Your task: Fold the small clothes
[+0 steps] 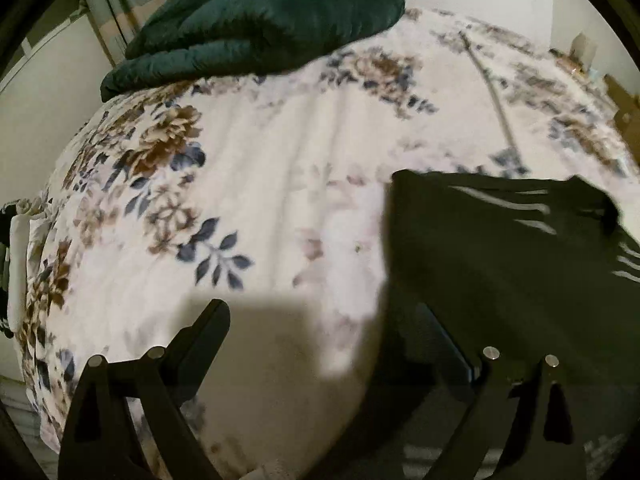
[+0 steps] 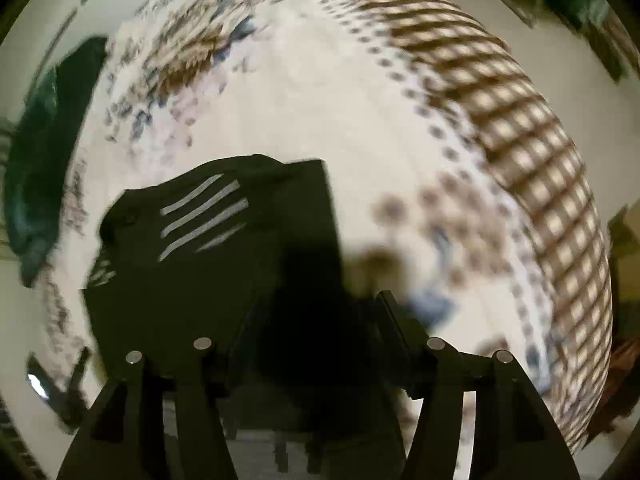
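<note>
A black garment with white stripes (image 1: pixel 508 248) lies folded on the floral bedspread (image 1: pixel 280 152). In the left wrist view it sits at the right, and my left gripper (image 1: pixel 320 316) is open above the bed at the garment's left edge, its right finger dark against the cloth. In the right wrist view the garment (image 2: pixel 216 248) lies left of centre. My right gripper (image 2: pixel 316 304) is open just over the garment's near right part; the dark cloth hides its left finger tip. Neither gripper holds anything.
A dark green folded blanket (image 1: pixel 260 24) lies at the far end of the bed. A brown checked border (image 2: pixel 532 168) runs along the bedspread's right side. White folded items (image 1: pixel 18 264) sit at the left bed edge.
</note>
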{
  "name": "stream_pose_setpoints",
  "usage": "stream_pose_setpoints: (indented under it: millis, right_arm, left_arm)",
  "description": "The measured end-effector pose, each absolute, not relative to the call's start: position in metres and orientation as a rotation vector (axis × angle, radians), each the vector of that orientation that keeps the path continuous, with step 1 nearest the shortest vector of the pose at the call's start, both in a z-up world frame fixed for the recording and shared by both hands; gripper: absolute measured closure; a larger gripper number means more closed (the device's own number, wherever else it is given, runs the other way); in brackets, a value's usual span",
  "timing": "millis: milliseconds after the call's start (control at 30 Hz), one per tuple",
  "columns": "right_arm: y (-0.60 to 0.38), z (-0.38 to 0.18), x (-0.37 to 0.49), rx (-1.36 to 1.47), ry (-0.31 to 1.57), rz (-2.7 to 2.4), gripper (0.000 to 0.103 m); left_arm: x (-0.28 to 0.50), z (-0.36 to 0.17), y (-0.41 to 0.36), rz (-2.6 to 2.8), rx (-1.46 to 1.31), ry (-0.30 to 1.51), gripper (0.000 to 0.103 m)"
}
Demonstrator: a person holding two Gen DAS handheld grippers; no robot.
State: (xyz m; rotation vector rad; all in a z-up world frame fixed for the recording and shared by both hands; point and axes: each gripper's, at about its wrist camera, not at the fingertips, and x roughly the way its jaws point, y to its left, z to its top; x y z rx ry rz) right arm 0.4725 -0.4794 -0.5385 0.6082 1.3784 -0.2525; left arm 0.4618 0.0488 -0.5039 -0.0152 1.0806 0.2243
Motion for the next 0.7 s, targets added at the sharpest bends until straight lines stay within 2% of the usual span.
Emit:
stream_pose_setpoints:
  millis: [133,233,400,567,600,633,700]
  right_arm:
    - [-0.512,-0.528,0.426,0.687,1.406,-0.221,0.042]
    - [-0.543,-0.533,0.434,0.718,1.383,-0.167,0.042]
    - [-0.571,-0.584,0.499,0.852,1.35,0.008,0.042]
    - [-0.547,-0.643,0.557,0.826,1.542,0.185,0.045]
    - [-0.543,-0.645,0.56,0.789,1.539,0.213,0.074]
    - [-0.539,-0.644,0.562,0.748,1.534,0.22,0.096]
    - [-0.541,-0.637,0.564,0.691,1.503,0.173,0.097]
  left_arm:
    - [0.411,-0.472,0.03,0.186,-0.058,1.059,0.008]
    - [0.371,-0.457,0.005,0.188,-0.06,1.063,0.008]
    - [0.298,-0.453,-0.049,0.29,-0.031,1.102,0.008]
    - [0.238,-0.472,-0.102,0.398,-0.087,1.197,0.008]
    - [0.227,-0.477,-0.112,0.411,-0.101,1.219,0.008]
    - [0.217,-0.482,-0.121,0.417,-0.117,1.238,0.008]
    - [0.198,-0.493,-0.14,0.398,-0.148,1.276,0.008]
